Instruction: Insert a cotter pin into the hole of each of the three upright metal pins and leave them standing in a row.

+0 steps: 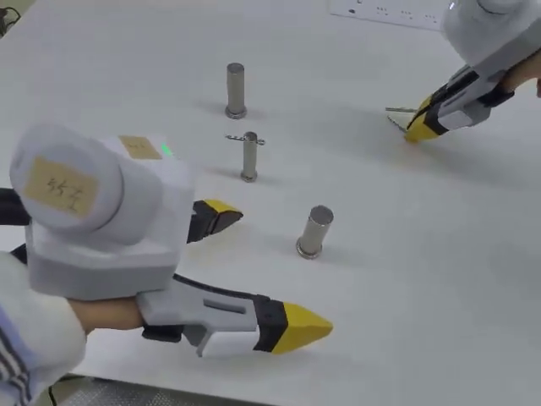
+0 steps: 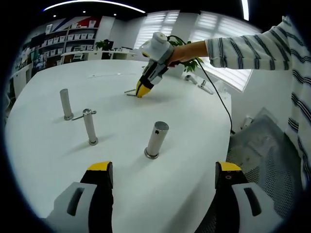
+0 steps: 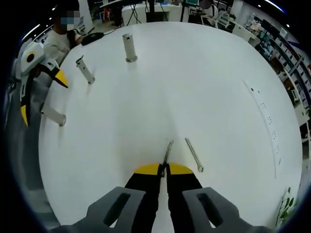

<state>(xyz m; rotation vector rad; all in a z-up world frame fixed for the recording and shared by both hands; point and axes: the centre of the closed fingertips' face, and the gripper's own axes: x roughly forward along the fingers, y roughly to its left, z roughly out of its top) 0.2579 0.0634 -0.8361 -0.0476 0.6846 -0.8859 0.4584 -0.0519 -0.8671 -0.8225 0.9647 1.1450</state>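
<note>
Three upright metal pins stand in a row on the white table: the far pin (image 1: 235, 89), the middle pin (image 1: 249, 156) with a cotter pin (image 1: 245, 139) through its top hole, and the near pin (image 1: 315, 231), which leans slightly. My left gripper (image 1: 266, 269) is open, just in front of the near pin (image 2: 156, 139), with nothing between its jaws. My right gripper (image 1: 418, 127) is tipped down onto the table at the far right, shut on a cotter pin (image 3: 167, 150). A second loose cotter pin (image 3: 193, 154) lies beside it.
A white power strip (image 1: 380, 10) lies along the table's far edge. The table's near edge runs just under my left gripper. A mesh chair (image 2: 272, 160) stands to the right of the table. Bare tabletop (image 1: 380, 254) separates the pins from the right gripper.
</note>
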